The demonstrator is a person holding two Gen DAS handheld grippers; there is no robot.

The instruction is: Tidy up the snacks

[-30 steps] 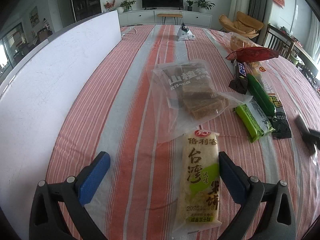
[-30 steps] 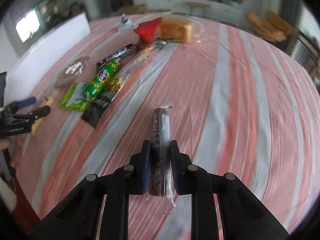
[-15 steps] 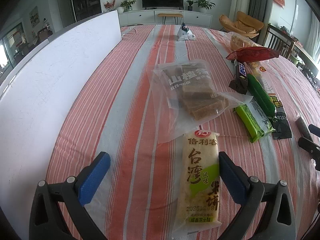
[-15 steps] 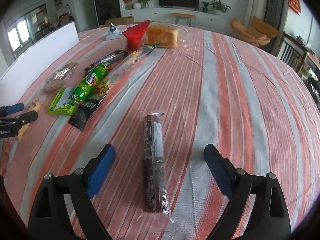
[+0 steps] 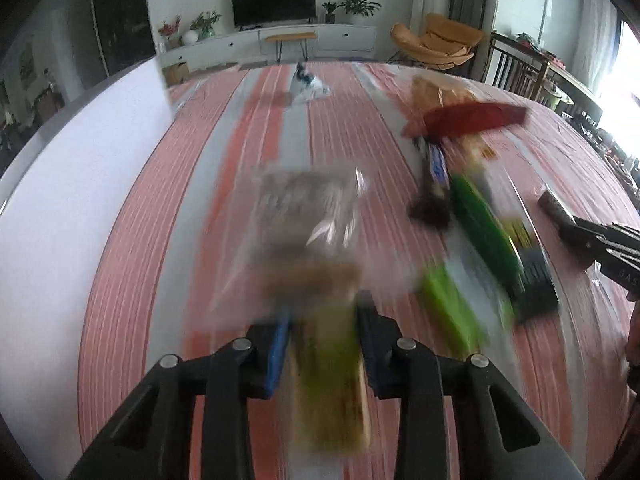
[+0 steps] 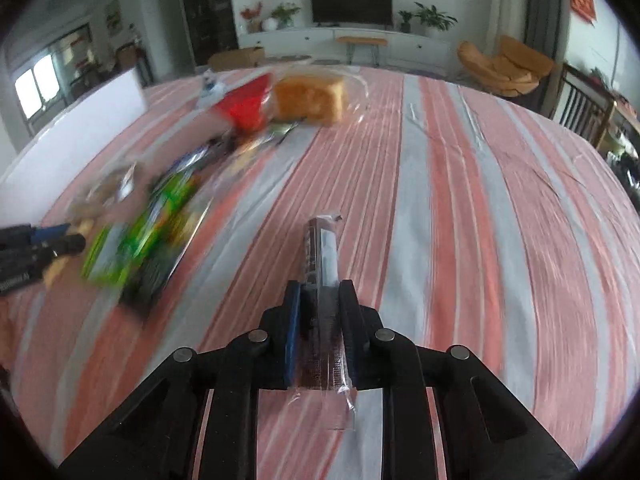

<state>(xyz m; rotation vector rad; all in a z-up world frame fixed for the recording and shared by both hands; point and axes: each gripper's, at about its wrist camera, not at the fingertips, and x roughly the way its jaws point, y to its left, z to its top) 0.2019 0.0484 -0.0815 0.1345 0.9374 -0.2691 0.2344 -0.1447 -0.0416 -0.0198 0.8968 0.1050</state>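
In the left wrist view my left gripper (image 5: 322, 320) is shut on the yellow-green rice cracker pack (image 5: 326, 376), which is blurred by motion. Beyond it lies the clear bag of brown slabs (image 5: 308, 216). In the right wrist view my right gripper (image 6: 319, 296) is shut on the dark brown wrapped cookie roll (image 6: 320, 256), which points away from me. The right gripper with the roll also shows at the right edge of the left wrist view (image 5: 592, 236).
A row of snacks lies on the striped tablecloth (image 6: 460, 184): green packs (image 5: 480, 240), a dark bar (image 5: 436, 168), a red pouch (image 5: 472, 118), bagged bread (image 6: 310, 96), a small white pack (image 5: 306, 84). A white board (image 5: 68, 200) stands along the left.
Both grippers have closed: the left on the rice cracker pack, the right on the cookie roll it had let go half a second ago. Both views now blur with motion.
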